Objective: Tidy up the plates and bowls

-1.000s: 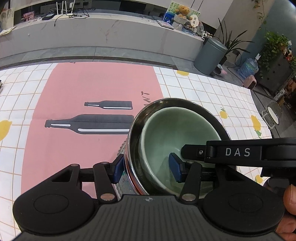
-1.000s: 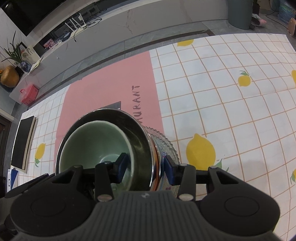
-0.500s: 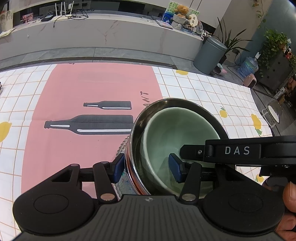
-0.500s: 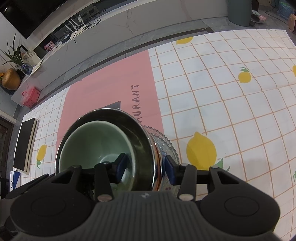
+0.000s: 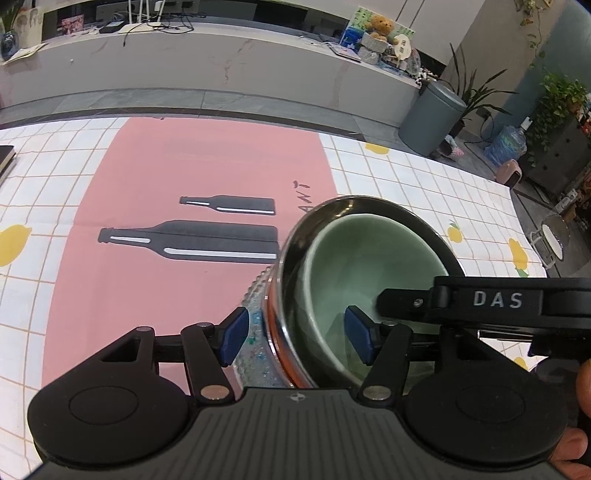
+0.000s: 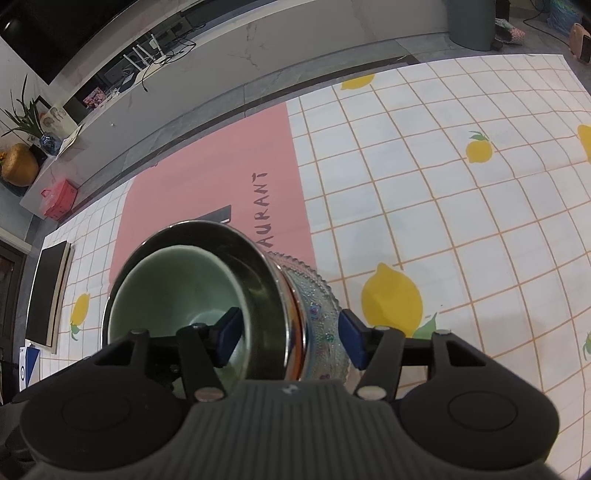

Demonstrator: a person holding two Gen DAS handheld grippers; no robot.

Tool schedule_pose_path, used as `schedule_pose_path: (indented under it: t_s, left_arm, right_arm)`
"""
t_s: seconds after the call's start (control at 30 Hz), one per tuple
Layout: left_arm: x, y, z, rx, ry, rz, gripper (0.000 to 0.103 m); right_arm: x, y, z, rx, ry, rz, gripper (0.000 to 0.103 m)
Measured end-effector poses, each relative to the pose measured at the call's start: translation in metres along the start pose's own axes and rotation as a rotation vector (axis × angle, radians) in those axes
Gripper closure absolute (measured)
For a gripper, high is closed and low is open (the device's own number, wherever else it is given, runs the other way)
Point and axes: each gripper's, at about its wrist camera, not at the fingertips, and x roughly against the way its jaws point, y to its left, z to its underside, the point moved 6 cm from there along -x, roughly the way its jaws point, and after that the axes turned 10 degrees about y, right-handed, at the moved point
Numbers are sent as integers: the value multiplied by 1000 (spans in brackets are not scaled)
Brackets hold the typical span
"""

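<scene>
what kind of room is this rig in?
Probably a lived-in lounge or office common area, not a lab. A long marble-look counter holds a teddy bear; potted plants and a water jug stand nearby, and the table wears a lemon-print tablecloth.

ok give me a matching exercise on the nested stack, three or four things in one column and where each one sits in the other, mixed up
Things:
1. green bowl
2. steel bowl
3. beaded glass dish
4. tablecloth

Places:
A. outermost of the three dishes, the steel one sits in it
B. innermost of the stack
C. lies under the whole stack
D. middle layer, holds the green one

Pairs: 1-B, 2-D, 3-A, 4-C
</scene>
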Motion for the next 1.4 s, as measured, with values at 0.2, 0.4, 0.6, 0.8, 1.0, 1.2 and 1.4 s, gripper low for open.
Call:
schedule_pose_path:
  t_s: [0.2,0.4,0.6,0.8,1.0,1.2,1.4]
  left_arm:
    - [11,6,-3,8,-8,0,27]
    - [35,5,-4,12,-40,31,18]
    - [69,1,1,-17,-120,31,13]
    - [84,0,19,7,-105,-112,13]
    - [85,2,37,22,-109,-126,13]
    - [73,10,50,13,-94,-192,13]
    - [74,10,55,0,-103,-211,13]
  right_arm:
    - [10,0,-3,-18,-16,-20,44]
    - [32,6,-3,-7,-59,-34,44]
    - [66,12,3,57,-165,25,39]
    - [90,11,25,114,-255,77,31]
    - [87,16,62,168,-268,87,25]
    - [72,26,82,244,-257,145,20]
    - [66,26,84,247,-249,153,20]
